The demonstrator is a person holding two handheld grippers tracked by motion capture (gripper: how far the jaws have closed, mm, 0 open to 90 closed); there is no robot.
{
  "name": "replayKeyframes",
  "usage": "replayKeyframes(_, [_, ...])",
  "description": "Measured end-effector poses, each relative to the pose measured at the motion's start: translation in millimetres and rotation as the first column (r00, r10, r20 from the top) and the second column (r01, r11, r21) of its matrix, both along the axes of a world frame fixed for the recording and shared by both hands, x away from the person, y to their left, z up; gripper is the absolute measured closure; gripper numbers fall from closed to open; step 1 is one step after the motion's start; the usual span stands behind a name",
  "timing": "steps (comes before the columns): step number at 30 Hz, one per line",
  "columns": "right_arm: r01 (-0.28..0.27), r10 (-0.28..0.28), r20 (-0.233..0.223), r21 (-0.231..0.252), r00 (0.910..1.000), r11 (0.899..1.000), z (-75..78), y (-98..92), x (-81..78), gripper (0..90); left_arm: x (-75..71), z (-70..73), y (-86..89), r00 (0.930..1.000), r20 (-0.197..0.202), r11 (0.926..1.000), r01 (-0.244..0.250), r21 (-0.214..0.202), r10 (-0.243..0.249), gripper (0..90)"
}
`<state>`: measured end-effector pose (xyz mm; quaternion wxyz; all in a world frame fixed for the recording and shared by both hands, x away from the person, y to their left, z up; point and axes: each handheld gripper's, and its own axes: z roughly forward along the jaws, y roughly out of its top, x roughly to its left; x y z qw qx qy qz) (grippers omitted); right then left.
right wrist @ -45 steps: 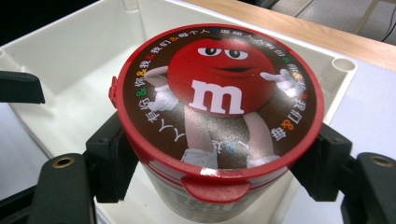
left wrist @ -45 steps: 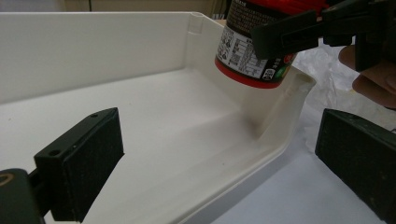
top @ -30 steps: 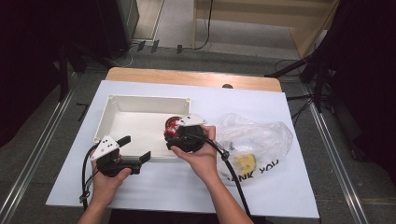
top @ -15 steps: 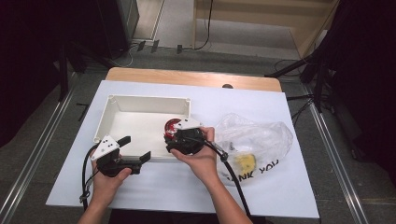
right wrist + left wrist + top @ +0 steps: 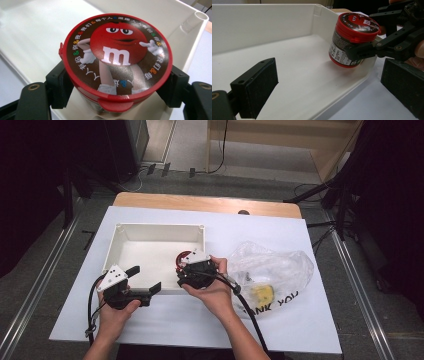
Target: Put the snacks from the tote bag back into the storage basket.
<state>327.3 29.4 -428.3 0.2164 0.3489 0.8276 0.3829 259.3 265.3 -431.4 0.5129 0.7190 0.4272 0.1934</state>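
Observation:
A candy jar with a red lid and a cartoon label hangs tilted just above the floor of a white tray, at its near right corner. My right gripper is shut on the jar, one pad on each side below the lid. From the left gripper view, the jar leans over the tray wall. My left gripper stands open at the tray's near edge; its jaws are wide apart, with the tray's rim between them.
A crumpled clear plastic bag with something yellow inside lies right of the tray on the white tabletop. A wooden strip runs along the far edge. Cables trail from both grippers toward the person.
The right gripper with the jar has shifted slightly toward the tray's near edge. The left gripper has stayed where it was.

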Motion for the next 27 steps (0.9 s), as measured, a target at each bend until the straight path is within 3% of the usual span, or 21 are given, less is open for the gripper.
replayKeyframes(16, [0.024, -0.025, 0.013, 0.061, 0.9996, 0.998, 12.5, -17.0, -3.5, 19.9, 0.5, -1.2, -1.5, 1.0000, -0.003, 1.0000, 0.006, 0.007, -0.006, 1.2])
replayKeyframes(27, [0.058, -0.060, 0.015, 0.129, 0.9981, 0.990, 21.8, -43.4, -6.5, 16.5, 3.1, -1.3, -6.5, 0.9999, -0.005, 0.9999, 0.014, 0.009, -0.014, 1.2])
